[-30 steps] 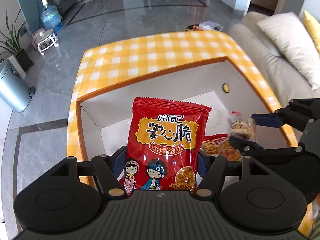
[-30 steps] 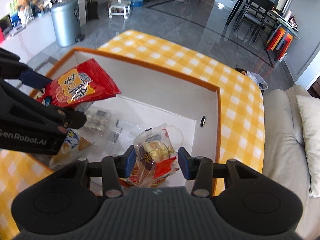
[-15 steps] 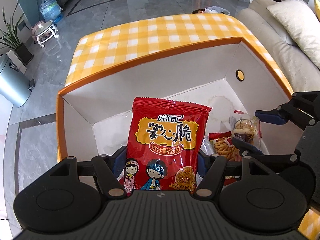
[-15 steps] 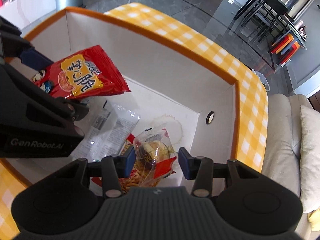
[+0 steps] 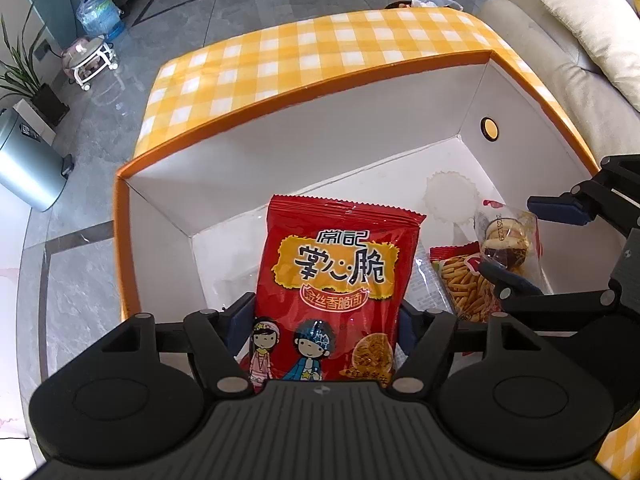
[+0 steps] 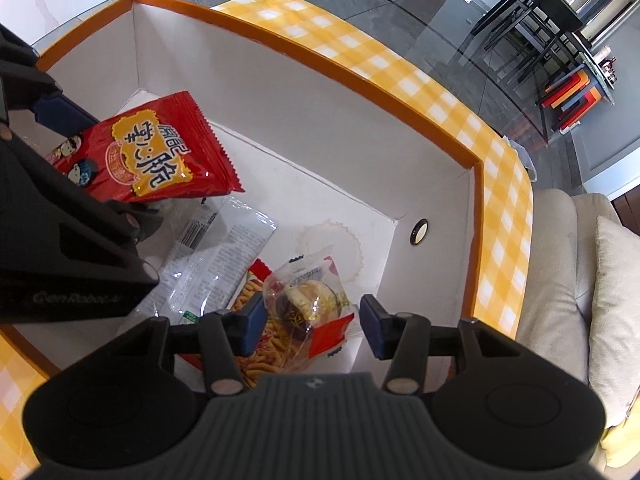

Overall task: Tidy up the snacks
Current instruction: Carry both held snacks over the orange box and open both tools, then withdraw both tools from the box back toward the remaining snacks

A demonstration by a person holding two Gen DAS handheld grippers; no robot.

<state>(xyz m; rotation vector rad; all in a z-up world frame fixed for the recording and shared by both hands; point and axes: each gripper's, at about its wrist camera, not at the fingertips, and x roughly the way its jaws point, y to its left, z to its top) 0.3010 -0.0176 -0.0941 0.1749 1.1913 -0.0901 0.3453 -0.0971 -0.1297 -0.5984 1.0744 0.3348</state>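
My left gripper [image 5: 322, 320] is shut on a red noodle-snack bag [image 5: 336, 280] and holds it inside the white box with the orange rim [image 5: 320, 84]. The same bag shows in the right wrist view [image 6: 156, 156]. My right gripper [image 6: 312, 322] stands open over the box; a clear-wrapped pastry packet [image 6: 310, 300] lies between its pads, touching only the left one. The packet rests on a red bag of snack sticks [image 6: 260, 344]. In the left wrist view the right gripper [image 5: 524, 240] sits to the right around the pastry packet [image 5: 506, 242].
A clear printed wrapper [image 6: 212, 256] lies on the box floor [image 6: 304, 184], with a round paper liner [image 6: 332, 240] behind it. The box sits on a yellow checked tablecloth [image 5: 320, 52]. A beige sofa [image 6: 560, 280] is to the right, a metal bin [image 5: 24, 164] on the floor.
Both grippers have come lower into the box. The right gripper's jaws have opened wider, letting go of the pastry packet. The left still grips the red bag.
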